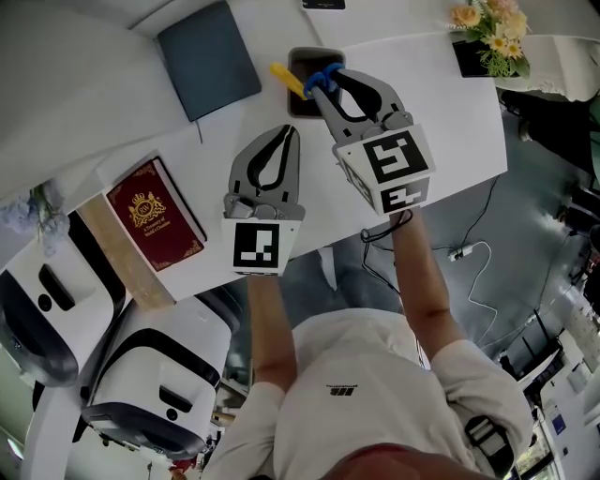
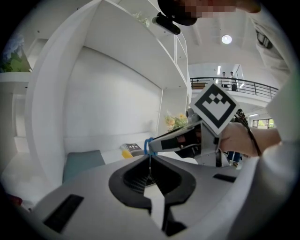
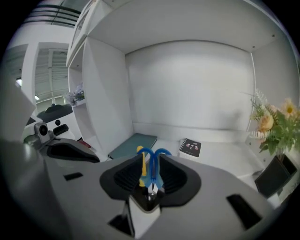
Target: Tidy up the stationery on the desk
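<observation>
Head view, near to far. Red book [image 1: 155, 214] with a gold crest lies at the near left, well apart from the rest.

Left gripper [image 1: 290, 131] hangs over the white desk [image 1: 422, 112]. Its jaws are drawn together at the tips, with nothing between them.

Right gripper [image 1: 325, 91] is just ahead and to its right, tips over a dark pen holder [image 1: 305, 58] standing on the desk.

Scissors [image 1: 323, 77] stand in the holder. Two bright blue loop handles point up; the blades go down inside, out of sight. A yellow pen-like item [image 1: 287, 80] leans out of the same holder, left of the loops.

Right gripper view: the blue loops sit side by side between the jaws, which stand parted about them. The pads look just clear of the plastic, though the wide lens leaves that uncertain.

Beyond, a grey-blue notebook [image 1: 208, 58] lies flat, left of the holder. A small black notepad [image 3: 191, 146] lies further back. Flowers [image 1: 492, 28] stand at the far right.
</observation>
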A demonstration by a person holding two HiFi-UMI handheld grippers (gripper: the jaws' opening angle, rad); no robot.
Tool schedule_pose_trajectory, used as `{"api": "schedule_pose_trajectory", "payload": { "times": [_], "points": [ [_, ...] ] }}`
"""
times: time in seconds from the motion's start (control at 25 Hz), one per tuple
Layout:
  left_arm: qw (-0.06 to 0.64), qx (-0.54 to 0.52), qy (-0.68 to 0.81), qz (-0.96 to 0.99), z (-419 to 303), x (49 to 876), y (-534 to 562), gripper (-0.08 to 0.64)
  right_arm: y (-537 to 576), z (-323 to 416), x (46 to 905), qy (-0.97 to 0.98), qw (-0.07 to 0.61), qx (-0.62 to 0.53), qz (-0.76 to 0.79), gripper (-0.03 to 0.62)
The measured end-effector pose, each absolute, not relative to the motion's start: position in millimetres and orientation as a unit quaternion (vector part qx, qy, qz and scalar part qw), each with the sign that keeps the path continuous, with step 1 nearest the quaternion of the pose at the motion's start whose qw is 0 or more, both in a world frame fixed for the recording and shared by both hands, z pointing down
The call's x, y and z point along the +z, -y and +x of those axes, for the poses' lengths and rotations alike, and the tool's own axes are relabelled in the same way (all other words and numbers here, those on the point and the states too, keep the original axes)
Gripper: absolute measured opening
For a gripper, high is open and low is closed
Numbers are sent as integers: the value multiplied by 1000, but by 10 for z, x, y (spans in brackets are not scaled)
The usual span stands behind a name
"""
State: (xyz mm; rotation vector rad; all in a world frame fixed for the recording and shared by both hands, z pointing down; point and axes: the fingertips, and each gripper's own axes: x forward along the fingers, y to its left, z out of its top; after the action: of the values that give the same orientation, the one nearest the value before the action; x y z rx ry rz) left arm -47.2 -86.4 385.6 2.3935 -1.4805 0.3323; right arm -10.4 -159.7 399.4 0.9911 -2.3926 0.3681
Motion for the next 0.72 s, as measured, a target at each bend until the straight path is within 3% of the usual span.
{"api": "schedule_pose_trajectory", "payload": {
  "times": [0.08, 0.72],
  "points": [
    [151, 116, 513, 837, -442, 3835, 877, 0, 1560, -102, 4026, 885, 262, 139, 360, 126],
    [146, 123, 453, 871, 163, 3871, 873, 0, 1156, 1024, 4370, 826, 276, 202, 447, 104]
  ]
}}
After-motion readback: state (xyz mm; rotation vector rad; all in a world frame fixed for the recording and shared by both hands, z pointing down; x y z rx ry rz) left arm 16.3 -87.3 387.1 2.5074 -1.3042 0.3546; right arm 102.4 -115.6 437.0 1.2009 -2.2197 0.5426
